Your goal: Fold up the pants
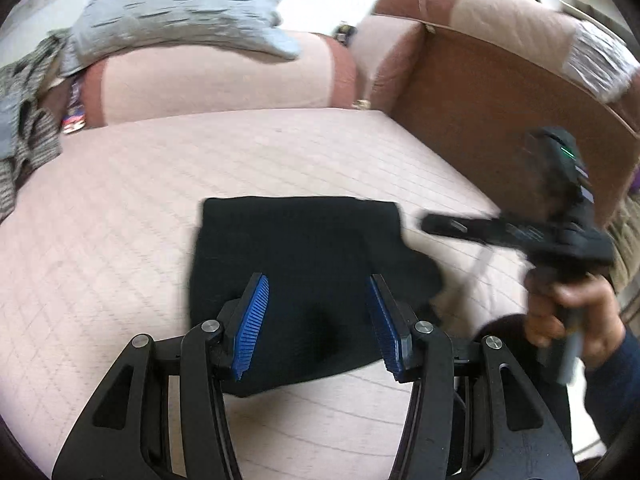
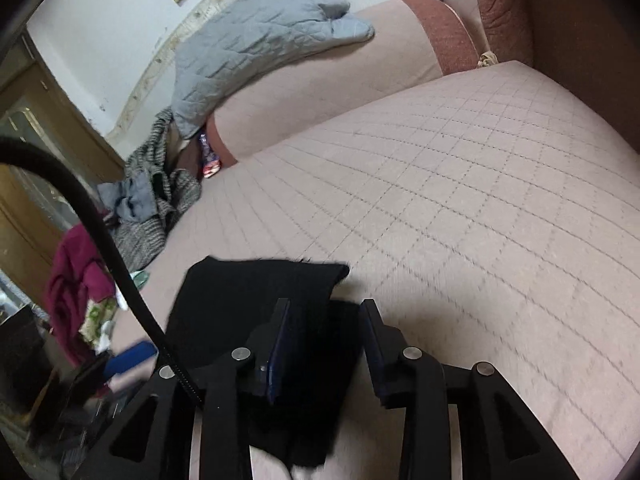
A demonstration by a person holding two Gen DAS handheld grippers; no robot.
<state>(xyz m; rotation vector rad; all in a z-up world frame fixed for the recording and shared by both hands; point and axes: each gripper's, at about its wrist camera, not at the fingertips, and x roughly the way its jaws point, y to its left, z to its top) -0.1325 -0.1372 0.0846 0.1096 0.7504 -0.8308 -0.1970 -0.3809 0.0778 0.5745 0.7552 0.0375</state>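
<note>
The black pants (image 1: 304, 280) lie folded into a compact rectangle on the pink quilted bed (image 1: 160, 200). My left gripper (image 1: 318, 292) is open, its blue pads (image 1: 252, 320) spread just above the near part of the pants, holding nothing. My right gripper (image 1: 444, 226) shows blurred at the pants' right edge, held by a hand (image 1: 568, 312). In the right wrist view the pants (image 2: 240, 304) lie under the right gripper (image 2: 324, 312), which is open and empty above their right part.
A grey quilt (image 1: 180, 12) lies on a pink bolster (image 1: 216, 80) at the back. A brown headboard (image 1: 500, 112) stands at the right. Clothes are piled at the bed's left edge (image 2: 148, 200). A black cable (image 2: 100, 232) crosses the right wrist view.
</note>
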